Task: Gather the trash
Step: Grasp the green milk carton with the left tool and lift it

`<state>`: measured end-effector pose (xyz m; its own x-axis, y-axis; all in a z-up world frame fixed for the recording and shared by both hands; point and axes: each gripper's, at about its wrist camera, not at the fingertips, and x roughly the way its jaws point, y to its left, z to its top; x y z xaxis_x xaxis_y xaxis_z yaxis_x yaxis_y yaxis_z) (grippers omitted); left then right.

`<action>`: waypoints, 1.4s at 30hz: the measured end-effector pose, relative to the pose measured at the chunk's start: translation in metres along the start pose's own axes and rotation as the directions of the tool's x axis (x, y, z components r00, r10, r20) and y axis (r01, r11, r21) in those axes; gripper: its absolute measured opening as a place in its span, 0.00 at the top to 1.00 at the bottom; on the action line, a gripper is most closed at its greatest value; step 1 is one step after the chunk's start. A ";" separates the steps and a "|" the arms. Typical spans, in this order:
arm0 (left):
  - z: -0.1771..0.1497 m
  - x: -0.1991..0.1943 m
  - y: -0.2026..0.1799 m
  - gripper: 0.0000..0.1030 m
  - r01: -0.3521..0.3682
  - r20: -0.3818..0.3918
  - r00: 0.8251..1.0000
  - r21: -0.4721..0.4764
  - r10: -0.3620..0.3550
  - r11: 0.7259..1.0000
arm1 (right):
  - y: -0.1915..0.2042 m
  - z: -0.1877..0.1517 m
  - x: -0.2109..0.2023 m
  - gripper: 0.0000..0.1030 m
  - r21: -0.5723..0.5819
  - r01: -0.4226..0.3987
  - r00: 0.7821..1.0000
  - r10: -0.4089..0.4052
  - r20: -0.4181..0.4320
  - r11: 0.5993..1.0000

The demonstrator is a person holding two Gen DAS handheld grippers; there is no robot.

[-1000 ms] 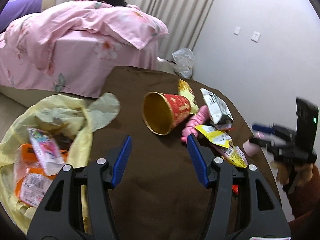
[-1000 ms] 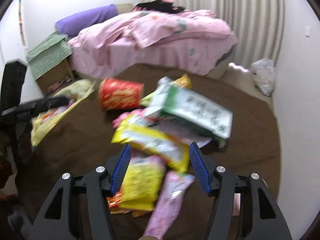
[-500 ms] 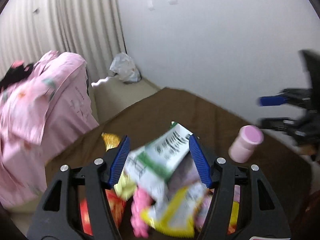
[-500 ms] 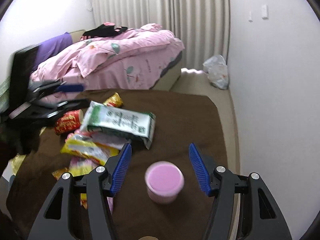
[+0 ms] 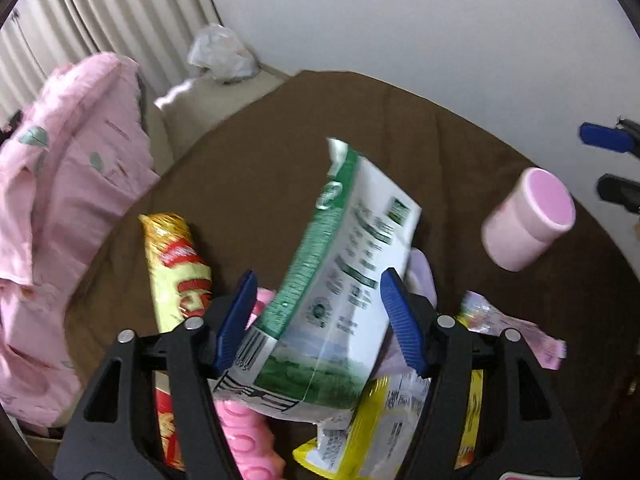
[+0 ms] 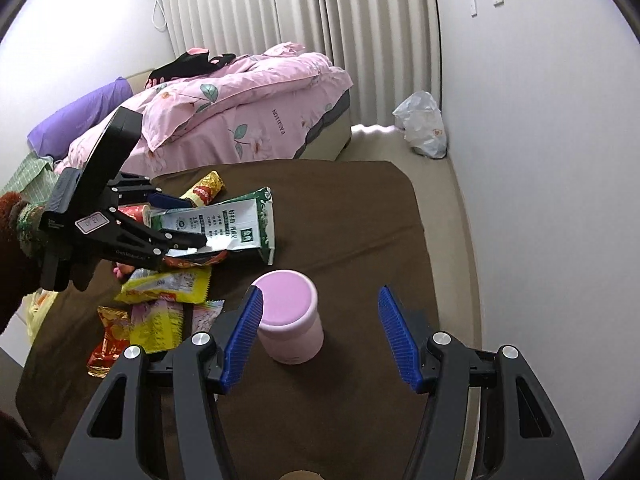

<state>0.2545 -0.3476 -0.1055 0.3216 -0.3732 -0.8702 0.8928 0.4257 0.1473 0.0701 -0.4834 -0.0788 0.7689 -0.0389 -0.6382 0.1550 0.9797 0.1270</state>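
Observation:
A green and white milk carton (image 5: 340, 280) lies on a pile of snack wrappers on the brown table (image 5: 320, 120). My left gripper (image 5: 320, 320) is open with its blue fingers on either side of the carton; the right wrist view shows them (image 6: 176, 220) astride the carton (image 6: 224, 228). A pink cup (image 6: 288, 316) stands upright near the table's near edge, also in the left wrist view (image 5: 528, 220). My right gripper (image 6: 320, 336) is open, the cup just inside its left finger. Yellow, red and pink wrappers (image 6: 160, 288) lie left of the cup.
A bed with a pink quilt (image 6: 240, 96) stands beyond the table. A white plastic bag (image 6: 424, 124) sits on the floor by the wall. A yellow bag edge (image 6: 36, 312) shows at the table's left side. A red paper cup (image 6: 132, 212) lies behind the left gripper.
My left gripper swung from the yellow bag and red cup over to the milk carton and closed in around it. My right gripper turned from the wrapper pile to the pink cup.

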 end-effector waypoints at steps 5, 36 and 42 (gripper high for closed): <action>-0.009 -0.006 -0.001 0.60 -0.018 -0.007 1.000 -0.049 0.017 0.999 | 0.010 -0.002 -0.008 0.45 -0.029 0.010 1.000 -0.009 0.010 1.000; -0.098 -0.076 -0.005 0.42 0.052 0.137 0.991 -0.462 0.013 0.885 | 0.066 -0.057 -0.021 0.45 -0.128 -0.173 0.977 0.153 -0.151 0.977; -0.080 -0.042 0.004 0.42 -0.142 -0.010 0.988 -0.469 0.155 0.872 | 0.062 -0.063 -0.022 0.45 -0.141 -0.153 0.980 0.131 -0.152 0.978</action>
<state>0.2186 -0.2639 -0.1060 0.4533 -0.2947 -0.8413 0.5845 0.8108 0.0309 0.0240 -0.4096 -0.1050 0.6795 0.1203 -0.7237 -0.0533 0.9920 0.1148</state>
